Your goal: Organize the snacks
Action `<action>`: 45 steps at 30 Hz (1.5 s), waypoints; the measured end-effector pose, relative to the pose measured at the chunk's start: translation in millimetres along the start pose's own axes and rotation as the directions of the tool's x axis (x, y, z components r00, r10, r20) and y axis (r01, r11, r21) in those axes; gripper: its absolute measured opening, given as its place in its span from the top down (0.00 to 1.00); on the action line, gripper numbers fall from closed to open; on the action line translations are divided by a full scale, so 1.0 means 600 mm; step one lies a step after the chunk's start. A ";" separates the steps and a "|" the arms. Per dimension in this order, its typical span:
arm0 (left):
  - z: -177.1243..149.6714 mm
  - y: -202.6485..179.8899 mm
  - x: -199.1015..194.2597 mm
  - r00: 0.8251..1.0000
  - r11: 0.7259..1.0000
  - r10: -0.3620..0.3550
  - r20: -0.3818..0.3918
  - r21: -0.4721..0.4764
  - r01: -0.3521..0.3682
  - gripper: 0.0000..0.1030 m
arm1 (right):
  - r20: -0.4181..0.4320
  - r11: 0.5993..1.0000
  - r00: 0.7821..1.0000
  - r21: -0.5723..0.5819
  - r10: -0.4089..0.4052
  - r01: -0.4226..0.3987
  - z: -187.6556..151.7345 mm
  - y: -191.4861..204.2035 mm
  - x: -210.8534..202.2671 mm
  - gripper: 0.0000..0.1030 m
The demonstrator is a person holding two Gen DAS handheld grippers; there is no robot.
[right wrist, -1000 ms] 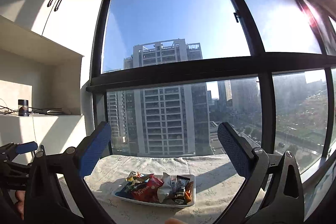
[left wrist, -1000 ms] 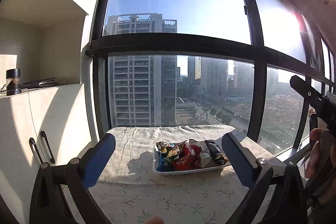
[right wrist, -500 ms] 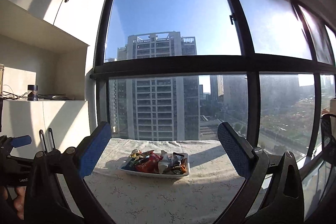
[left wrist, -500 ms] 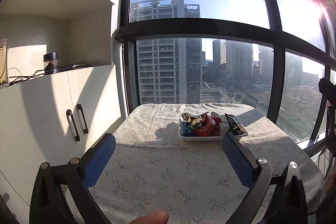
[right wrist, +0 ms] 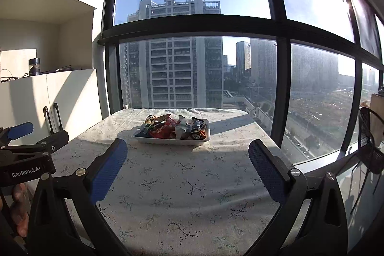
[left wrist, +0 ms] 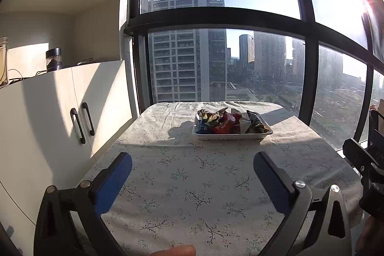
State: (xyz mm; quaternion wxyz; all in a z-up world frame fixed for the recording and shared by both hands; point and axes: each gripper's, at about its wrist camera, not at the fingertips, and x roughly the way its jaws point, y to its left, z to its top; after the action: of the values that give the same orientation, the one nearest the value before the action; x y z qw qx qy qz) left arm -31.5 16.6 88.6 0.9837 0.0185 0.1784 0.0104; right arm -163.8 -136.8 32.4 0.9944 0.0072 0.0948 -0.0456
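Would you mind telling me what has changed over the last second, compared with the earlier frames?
Both grippers have drawn back from the window end of the table: the white tray of snack packets now looks farther off, with more of the floral cloth before it. The left gripper and right gripper were open and empty then and are so now. Nothing was picked up or released; the tray and packets lie as before.

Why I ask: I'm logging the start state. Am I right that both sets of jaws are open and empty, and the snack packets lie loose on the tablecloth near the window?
Not quite: the snack packets sit piled in a white tray on the tablecloth, as the right wrist view shows. Left gripper and right gripper are open and empty.
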 end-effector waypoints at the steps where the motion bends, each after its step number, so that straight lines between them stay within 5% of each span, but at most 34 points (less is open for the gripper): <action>1: -0.004 -0.003 0.002 1.000 1.000 0.000 -0.006 0.003 0.000 0.00 | -0.015 1.000 1.000 0.011 0.002 -0.001 -0.002 -0.005 0.010 0.00; 45: -0.034 -0.021 0.021 0.997 1.000 -0.026 -0.070 -0.017 0.025 0.00 | -0.107 1.000 0.994 -0.010 0.026 -0.027 -0.026 0.029 0.073 0.00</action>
State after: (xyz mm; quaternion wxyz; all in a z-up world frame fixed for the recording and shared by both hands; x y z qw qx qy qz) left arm -26.5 5.2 64.7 0.9771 0.0080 0.2128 -0.0002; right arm -122.6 -123.3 9.1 0.9884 0.0054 0.1482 -0.0314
